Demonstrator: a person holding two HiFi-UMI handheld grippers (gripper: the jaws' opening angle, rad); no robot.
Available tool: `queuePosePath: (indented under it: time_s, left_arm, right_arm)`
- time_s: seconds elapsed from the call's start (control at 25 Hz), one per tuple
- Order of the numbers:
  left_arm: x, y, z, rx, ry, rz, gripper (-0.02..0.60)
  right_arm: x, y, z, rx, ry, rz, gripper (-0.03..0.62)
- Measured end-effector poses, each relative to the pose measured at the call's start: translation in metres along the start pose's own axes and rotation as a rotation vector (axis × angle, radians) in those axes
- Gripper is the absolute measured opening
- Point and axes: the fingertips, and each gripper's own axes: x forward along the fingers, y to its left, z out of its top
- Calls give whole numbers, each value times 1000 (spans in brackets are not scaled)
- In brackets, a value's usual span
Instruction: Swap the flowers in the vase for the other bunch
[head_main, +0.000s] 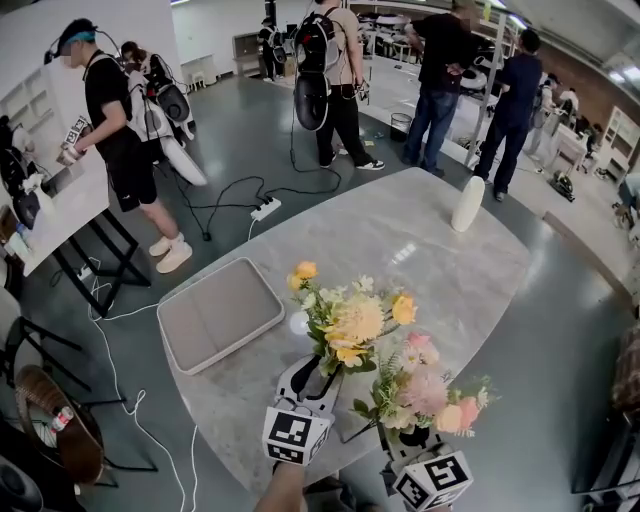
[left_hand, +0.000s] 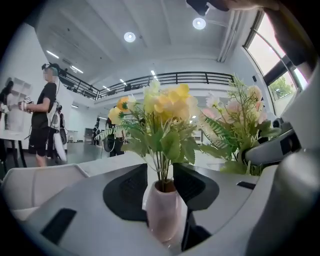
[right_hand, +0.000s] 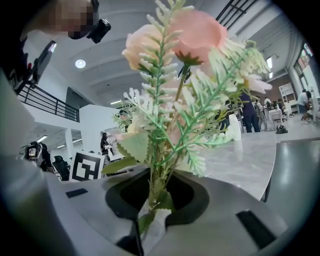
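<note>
A small pale pink vase (left_hand: 165, 212) with a yellow flower bunch (head_main: 352, 325) stands on the marble table (head_main: 420, 240). It sits between the wide-spread jaws of my left gripper (head_main: 318, 382), which is open, and the pads do not press on it. In the head view leaves and the gripper hide the vase. To the right, my right gripper (head_main: 410, 435) is shut on the stems of the pink flower bunch (head_main: 425, 390) and holds it upright beside the yellow bunch. The pink blooms (right_hand: 175, 90) fill the right gripper view.
A grey tray (head_main: 220, 312) lies on the table's left part. A tall white vase (head_main: 467, 204) stands near the far right edge. Several people stand beyond the table. A cable with a power strip (head_main: 265, 208) lies on the floor, and a chair (head_main: 55, 425) stands at lower left.
</note>
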Motion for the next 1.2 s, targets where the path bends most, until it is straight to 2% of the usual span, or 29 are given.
queuePosePath:
  time_s: [0.28,0.6,1.2]
  left_arm:
    - [6,1,-1,1,5,3,152]
    - [7,-2,-2,-3,2,-13,95]
    - [-13,5,21,-82,-140,34,72]
  right_arm:
    - [1,-5,-2,-6,-5,-2,86]
    - [2,-7,-3,0,-6,2,87]
    - [-2,-2,8,-10,-46,20,87]
